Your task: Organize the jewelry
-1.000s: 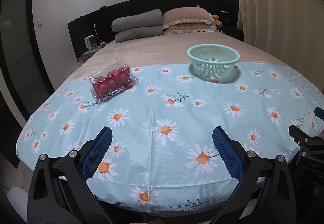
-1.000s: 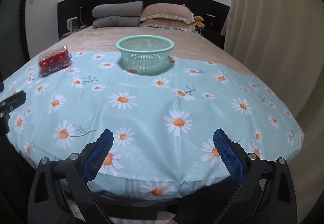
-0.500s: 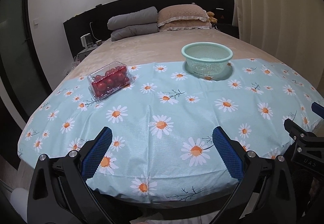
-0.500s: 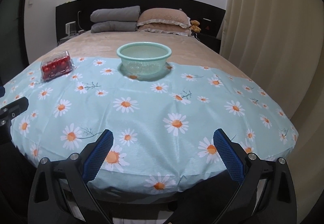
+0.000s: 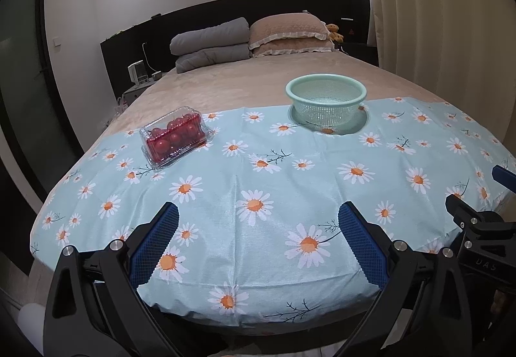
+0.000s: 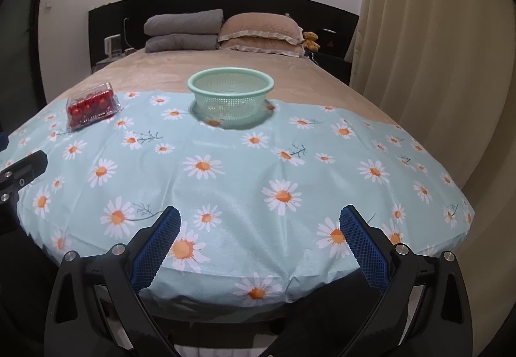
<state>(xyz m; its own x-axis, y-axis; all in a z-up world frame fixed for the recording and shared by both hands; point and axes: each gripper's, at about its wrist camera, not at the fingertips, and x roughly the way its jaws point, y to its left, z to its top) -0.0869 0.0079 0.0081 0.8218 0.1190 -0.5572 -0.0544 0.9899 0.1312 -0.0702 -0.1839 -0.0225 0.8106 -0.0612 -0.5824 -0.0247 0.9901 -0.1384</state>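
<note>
A clear plastic box of red round beads (image 5: 175, 136) (image 6: 92, 105) lies shut on the far left of the daisy-print cloth (image 5: 258, 182) (image 6: 258, 169). A pale green mesh basket (image 5: 325, 102) (image 6: 230, 95) stands empty at the cloth's far edge, to the right of the box. My left gripper (image 5: 258, 244) hovers open over the cloth's near edge, holding nothing. My right gripper (image 6: 259, 247) is open too, at the near edge, well short of the basket. The right gripper (image 5: 477, 228) shows at the right border of the left wrist view.
The cloth covers the foot of a bed (image 5: 245, 82). Folded grey blankets (image 6: 182, 31) and beige pillows (image 6: 262, 34) are stacked at the dark headboard. A curtain (image 6: 435, 50) hangs along the right side. A bedside table with a small appliance (image 5: 137, 74) stands at the left.
Both grippers have drawn back and risen a little from the bed, so the box and basket look farther off. Their jaws stay equally wide.
</note>
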